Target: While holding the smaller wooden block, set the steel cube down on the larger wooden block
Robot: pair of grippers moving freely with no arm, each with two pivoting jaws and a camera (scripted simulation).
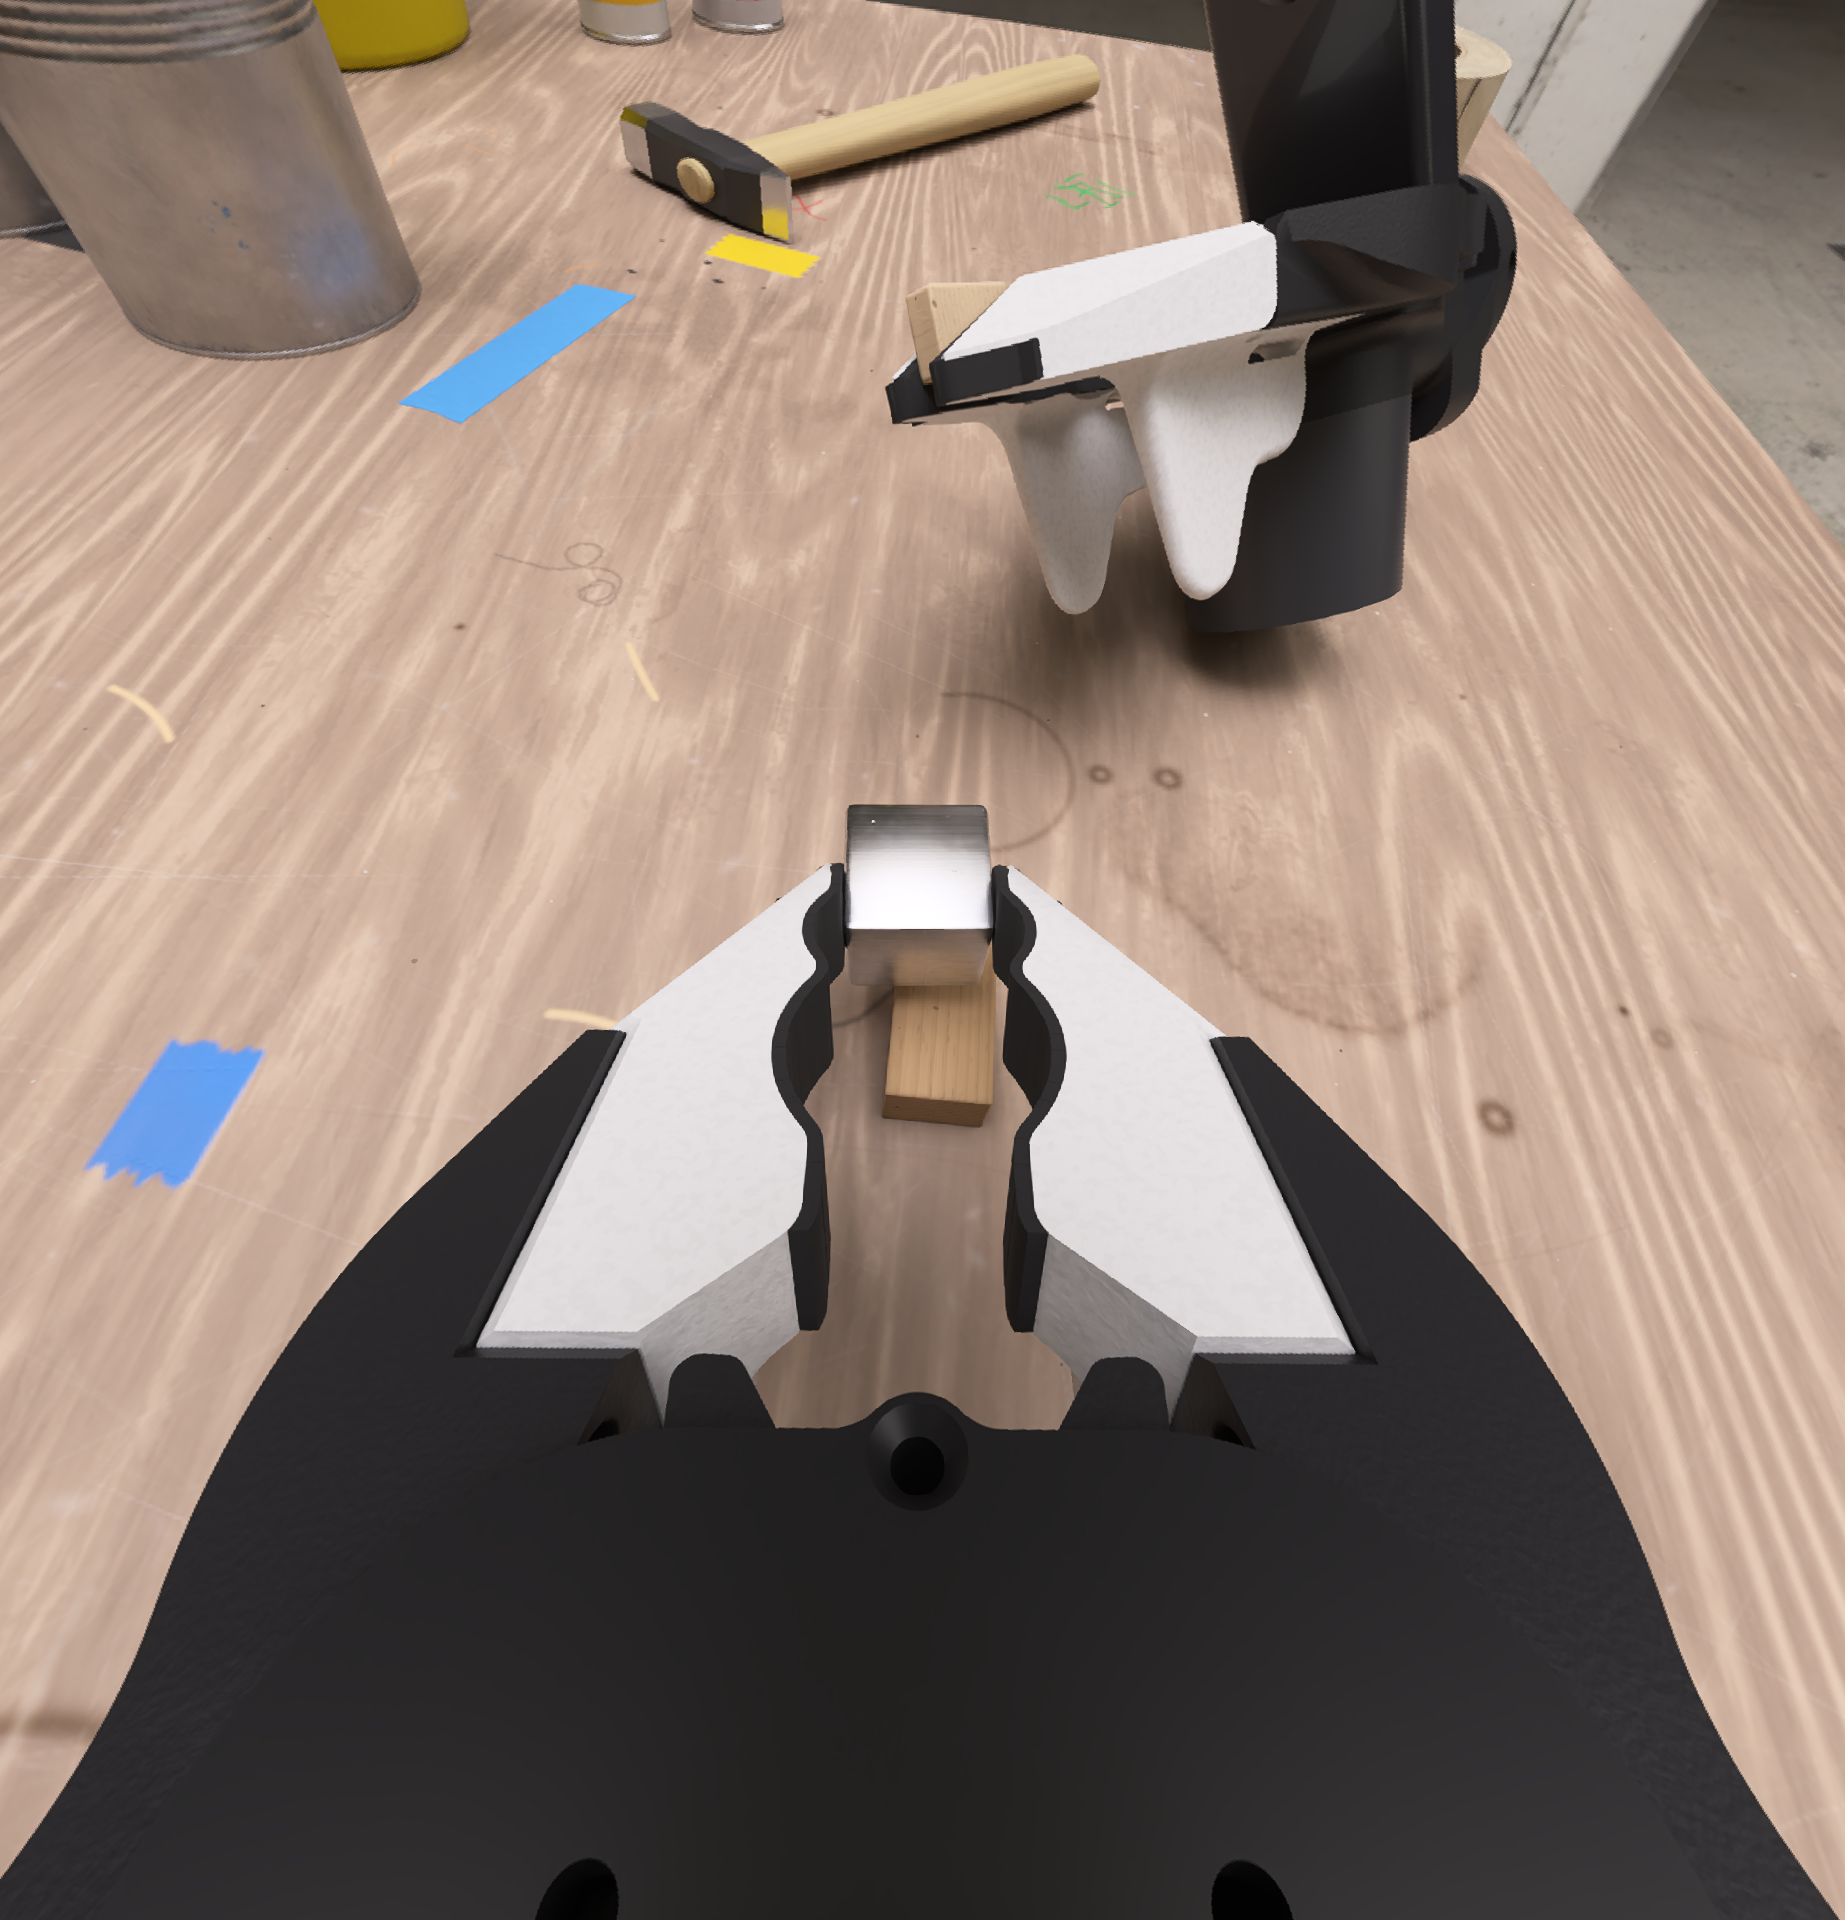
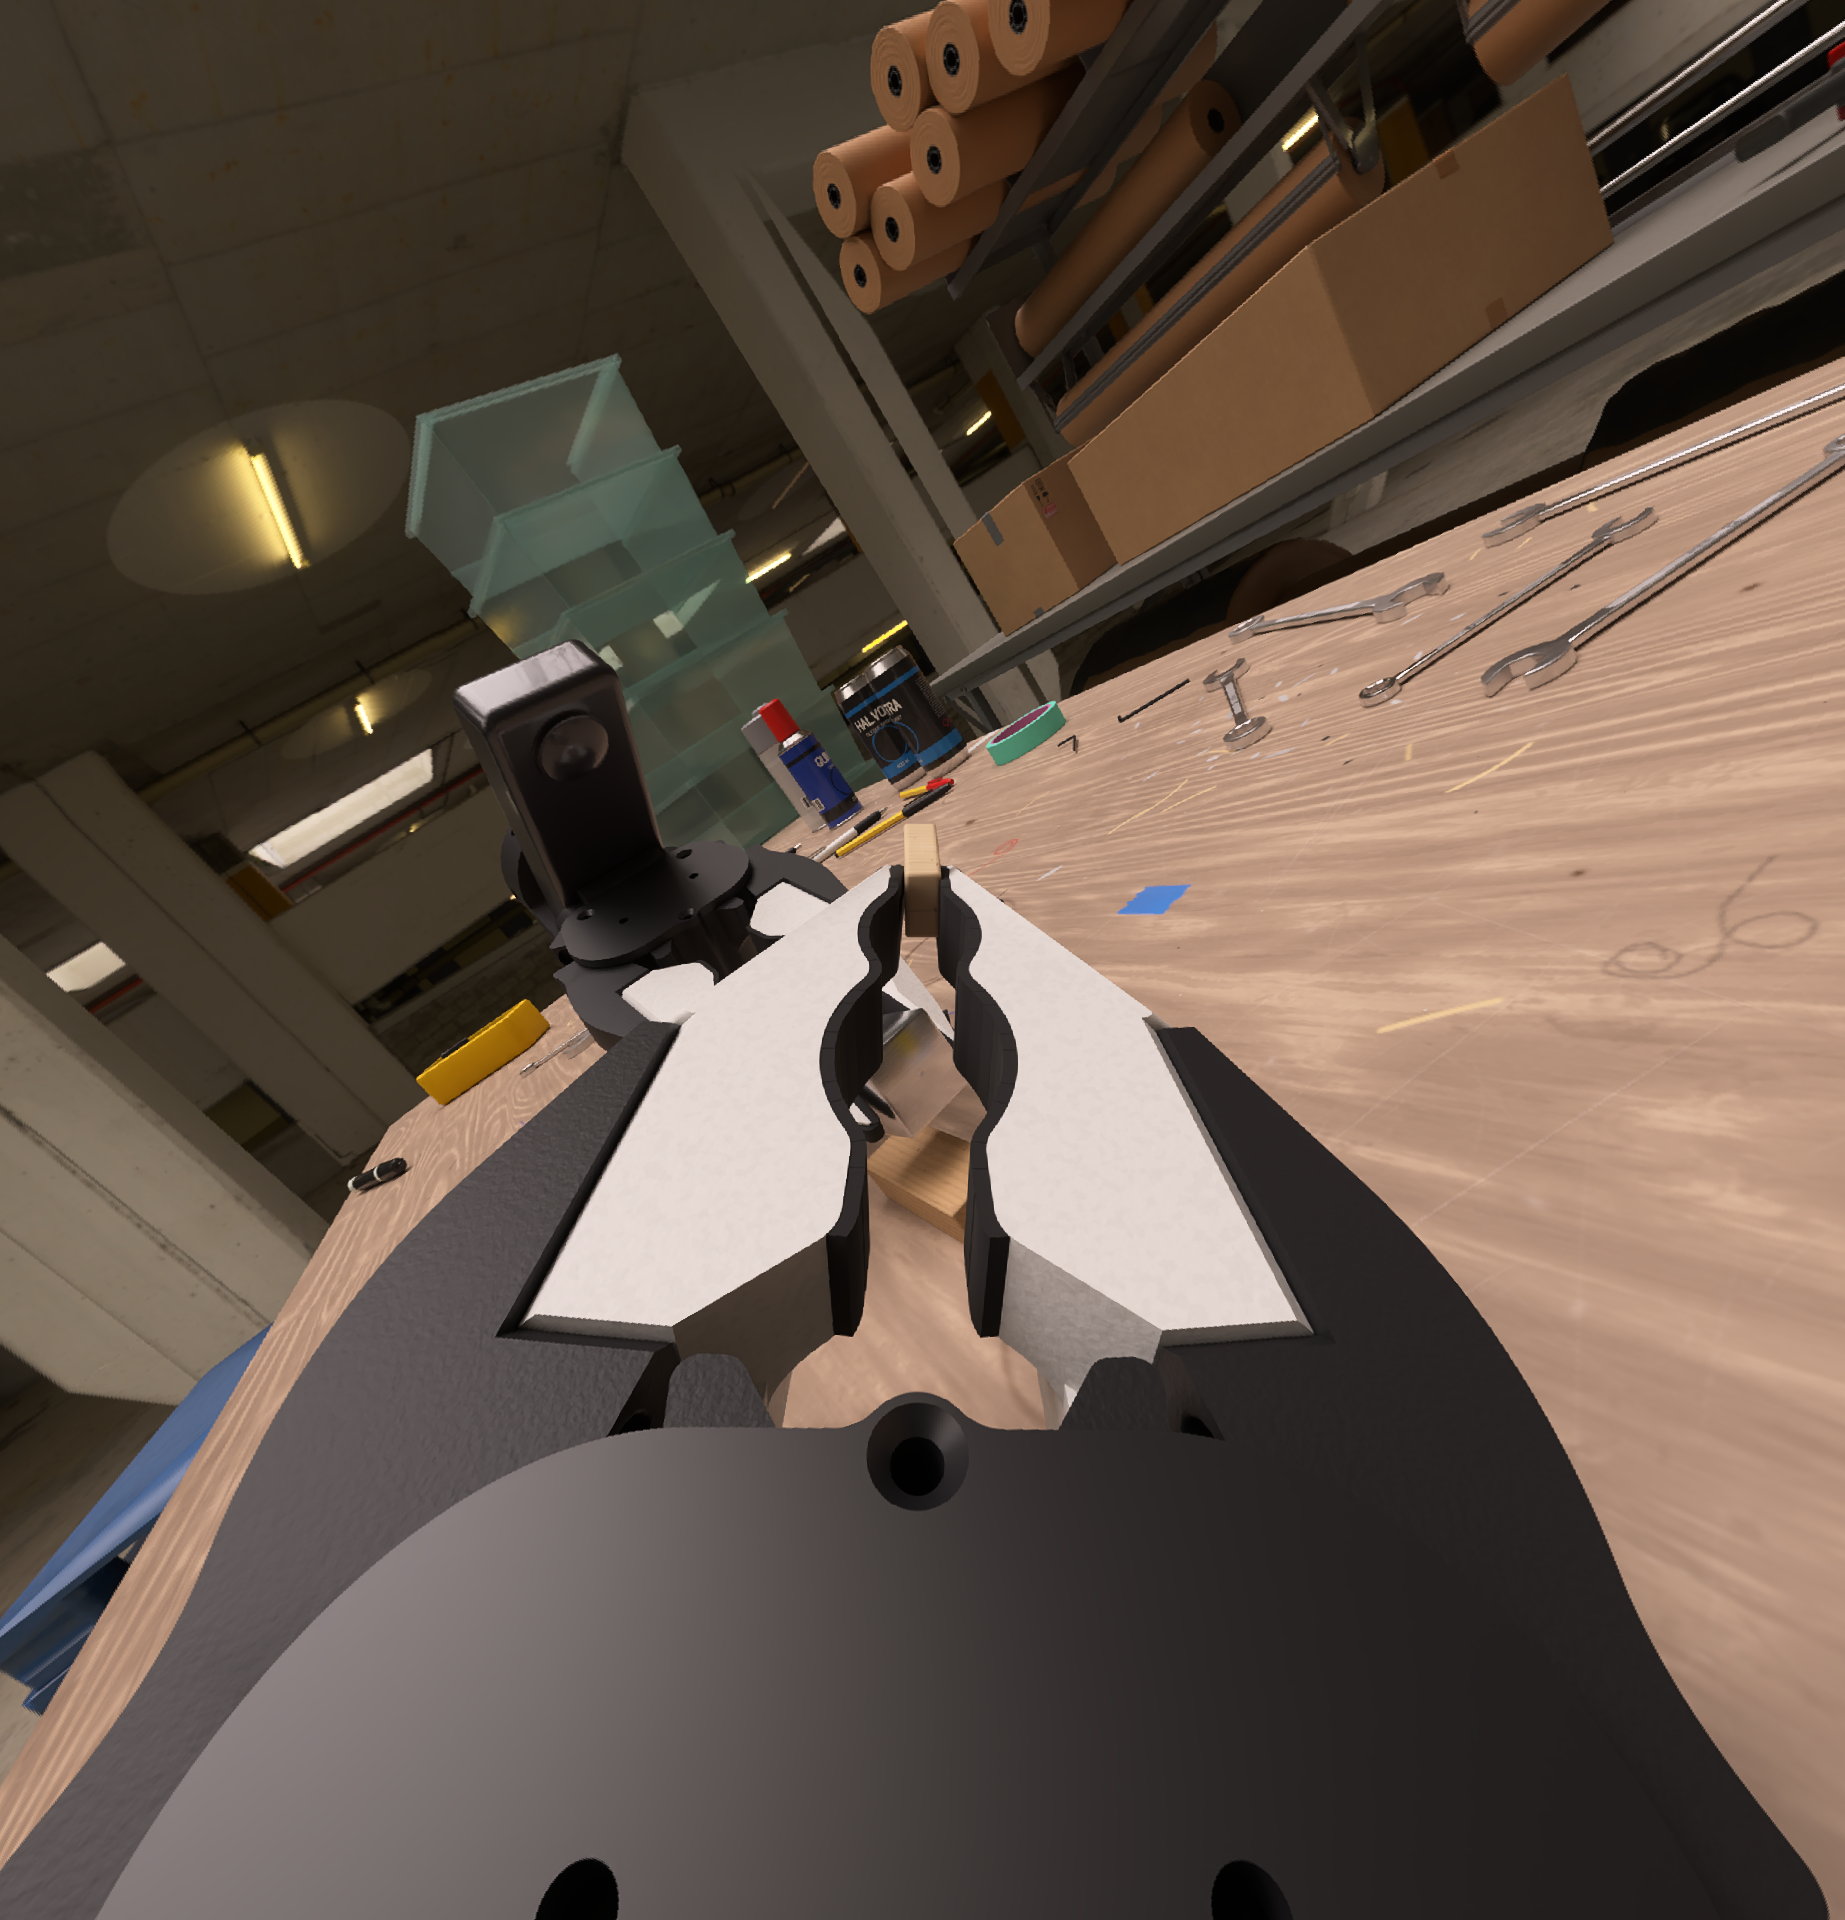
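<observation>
Left gripper [image 1: 918,894] fingers clamped on the steel cube [image 1: 916,871], poised right over the larger wooden block [image 1: 941,1051] on the surface [image 1: 378,831]. Right gripper [image 2: 920,902] fingers pinching the smaller wooden block [image 2: 920,878], held off to the side.

Dark can [image 2: 894,727] with white lettering, blue spray can [image 2: 814,774] lettered
</observation>
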